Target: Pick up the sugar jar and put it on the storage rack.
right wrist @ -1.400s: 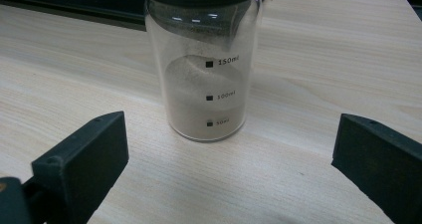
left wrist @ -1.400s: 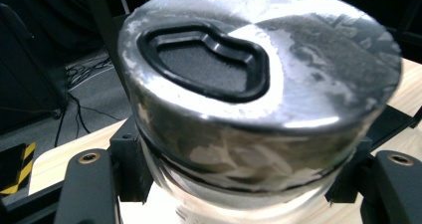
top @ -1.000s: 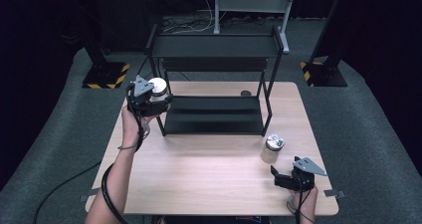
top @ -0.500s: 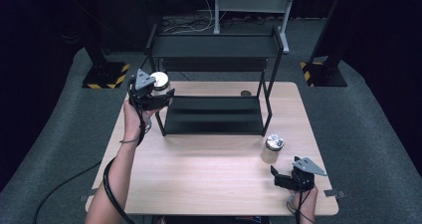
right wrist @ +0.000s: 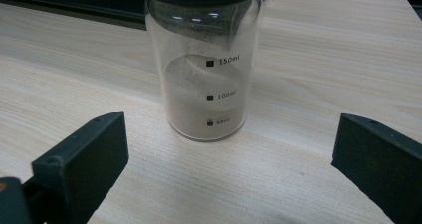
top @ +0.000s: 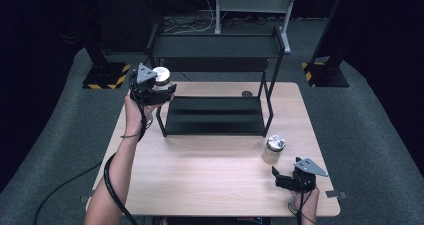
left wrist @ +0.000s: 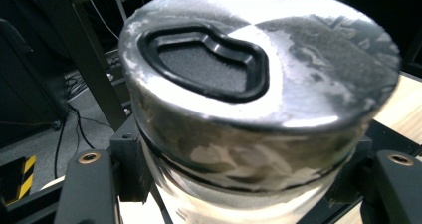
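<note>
A glass jar with a silver lid [top: 161, 76] is raised at the left end of the black two-tier rack [top: 215, 116], with my left gripper [top: 161, 88] shut on it. In the left gripper view the jar's lid [left wrist: 259, 84] is close up, and both jaws of the left gripper [left wrist: 244, 189] press its glass body from either side. A second jar [top: 273, 150] stands upright on the table at the right; it holds beige powder [right wrist: 204, 99] and has volume marks. My right gripper [top: 277, 179] sits just in front of it, open [right wrist: 231, 159] and apart from it.
The wooden table [top: 200, 175] carries the rack toward its back. The rack's upper shelf [top: 215, 46] is bare and so is its lower shelf. A small dark round thing [top: 246, 93] lies on the table behind the rack. Black stands with hazard stripes [top: 107, 77] are on the floor beyond.
My left gripper has carried the silver-lidded jar a little up and to the right, toward the rack's upper left corner. The right gripper and the second jar have stayed put.
</note>
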Tool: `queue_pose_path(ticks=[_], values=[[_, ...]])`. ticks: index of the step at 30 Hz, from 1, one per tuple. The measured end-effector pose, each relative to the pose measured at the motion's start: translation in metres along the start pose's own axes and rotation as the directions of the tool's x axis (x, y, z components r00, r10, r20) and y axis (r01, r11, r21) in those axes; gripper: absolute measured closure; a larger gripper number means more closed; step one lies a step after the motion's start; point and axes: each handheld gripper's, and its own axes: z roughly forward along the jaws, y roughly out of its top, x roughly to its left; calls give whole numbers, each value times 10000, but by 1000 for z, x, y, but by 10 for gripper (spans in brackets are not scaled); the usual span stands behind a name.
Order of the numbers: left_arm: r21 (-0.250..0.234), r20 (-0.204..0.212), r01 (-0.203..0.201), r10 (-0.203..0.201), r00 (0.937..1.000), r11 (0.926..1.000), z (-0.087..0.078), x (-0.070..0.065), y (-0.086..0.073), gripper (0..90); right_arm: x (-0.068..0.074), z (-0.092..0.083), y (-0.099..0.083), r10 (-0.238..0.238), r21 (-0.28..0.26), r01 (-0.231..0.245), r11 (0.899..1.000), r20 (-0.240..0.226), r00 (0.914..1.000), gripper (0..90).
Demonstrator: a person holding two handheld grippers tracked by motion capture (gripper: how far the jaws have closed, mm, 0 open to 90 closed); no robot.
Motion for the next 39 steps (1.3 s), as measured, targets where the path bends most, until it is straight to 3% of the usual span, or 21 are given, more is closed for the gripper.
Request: queue_pose_path(ticks=[39], values=[[-269,111,-60,63,9999,9996,1,7,33,307,1,1,1,-59,84,58,9999,51,10000,1]])
